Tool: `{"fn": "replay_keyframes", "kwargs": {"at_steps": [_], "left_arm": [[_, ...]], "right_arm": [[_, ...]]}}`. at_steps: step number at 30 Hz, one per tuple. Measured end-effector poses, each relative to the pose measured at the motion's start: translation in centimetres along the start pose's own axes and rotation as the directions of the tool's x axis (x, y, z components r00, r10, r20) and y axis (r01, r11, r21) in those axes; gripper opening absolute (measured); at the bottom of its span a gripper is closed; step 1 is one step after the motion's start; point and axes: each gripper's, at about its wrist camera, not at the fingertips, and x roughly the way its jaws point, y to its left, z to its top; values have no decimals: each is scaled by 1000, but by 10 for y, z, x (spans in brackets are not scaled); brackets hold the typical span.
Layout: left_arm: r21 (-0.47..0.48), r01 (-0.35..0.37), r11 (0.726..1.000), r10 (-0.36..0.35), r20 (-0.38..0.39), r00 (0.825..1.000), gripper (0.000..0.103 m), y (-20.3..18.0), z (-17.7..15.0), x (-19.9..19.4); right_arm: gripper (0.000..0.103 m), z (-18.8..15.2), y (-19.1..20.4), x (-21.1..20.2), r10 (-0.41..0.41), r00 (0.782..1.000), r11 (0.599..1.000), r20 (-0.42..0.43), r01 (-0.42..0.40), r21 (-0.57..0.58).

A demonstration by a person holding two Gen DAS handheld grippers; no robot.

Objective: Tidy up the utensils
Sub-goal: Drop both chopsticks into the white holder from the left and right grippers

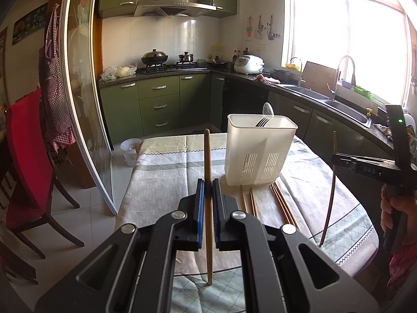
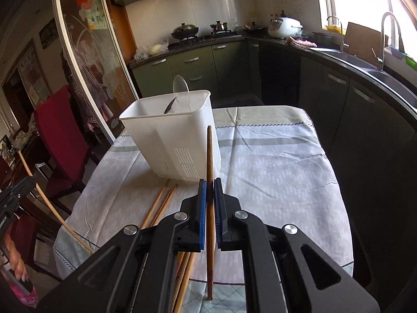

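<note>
Left wrist view. Left tongs (image 1: 208,190) clamped on one pale chopstick (image 1: 208,156), held near mid-length, long axis upright, upper tip leaning slightly away, lower tip hanging free above the table (image 1: 161,161). White plastic holder (image 1: 256,154) standing ahead and to the right of the pale stick, well apart, rim open upward, roughly level with the stick's top end. Inside, at the far side: fork (image 1: 262,122) and spoon (image 1: 268,110), heads up. Loose chopsticks (image 1: 273,203) flat on the cloth just in front of the holder's base, long axes running toward the camera. Right tongs (image 1: 336,159) at the right edge, closed on a dark chopstick (image 1: 329,198) hanging near-vertical, lower tip close to the cloth; contact with the cloth not determinable.

Right wrist view. Right tongs (image 2: 210,190) pinched on the dark chopstick (image 2: 209,156), long axis upright, top end overlapping the holder's near right corner in the picture. Holder (image 2: 169,140) ahead and slightly left, just beyond the tongs. Left tongs (image 2: 10,195) low at the left edge, well apart from the holder, pale stick (image 2: 47,198) slanting down from them.

Judgement: right hand nearer the holder; both sticks already near-vertical, so remaining need likely a lift above the rim, travel over the opening, then release tip-down.
</note>
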Motion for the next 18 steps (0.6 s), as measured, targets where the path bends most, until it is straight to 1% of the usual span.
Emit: {"fn": "replay_keyframes", "kwargs": {"at_steps": [3,8,12,18], "left_arm": [[0,2,1000,-2,5,1000,6,-1,-2,-1],[-8,6,1000,-6,5,1000,6,0,-2,-2],[-14,7,1000,-7,1,1000,6,-1,0,-2],[-8,4,1000,-4,24,1000,6,-2,14,-6]], "right_arm": [[7,-19,5,-36,16,999,1000,43,-15,-23],[7,-46,7,-75,40,995,999,88,-37,-32],[7,-59,4,-89,49,992,998,113,-45,-36],[7,-62,-6,-94,70,990,998,125,-70,2]]}}
